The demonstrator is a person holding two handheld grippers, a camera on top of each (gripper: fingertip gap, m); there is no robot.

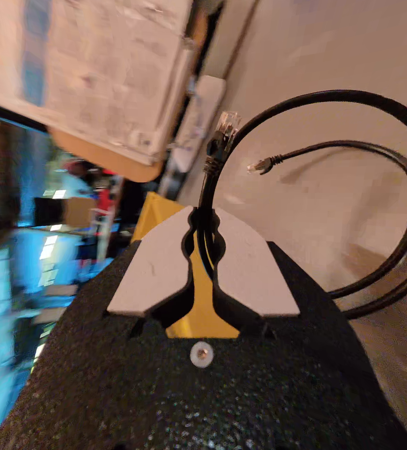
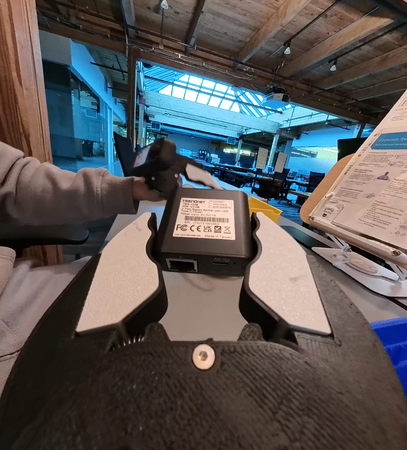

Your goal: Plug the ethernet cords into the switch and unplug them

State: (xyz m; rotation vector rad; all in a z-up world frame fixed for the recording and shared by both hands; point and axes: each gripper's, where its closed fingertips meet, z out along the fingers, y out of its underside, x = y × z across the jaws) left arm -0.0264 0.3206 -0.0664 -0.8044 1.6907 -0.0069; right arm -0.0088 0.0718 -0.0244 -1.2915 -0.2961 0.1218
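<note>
My left camera smeared the whole background with motion blur under warm, dim light; only the cable (image 1: 319, 102) stayed fairly sharp. My right camera was crisp, with cool daylight from the skylight (image 2: 207, 93) and edges bowed.

Site: open-plan loft office/workspace | Evidence: timber-beam ceiling (image 2: 222, 31), skylight (image 2: 205, 93), rows of desks (image 2: 241, 173), ceiling projector (image 2: 274, 98)
</note>
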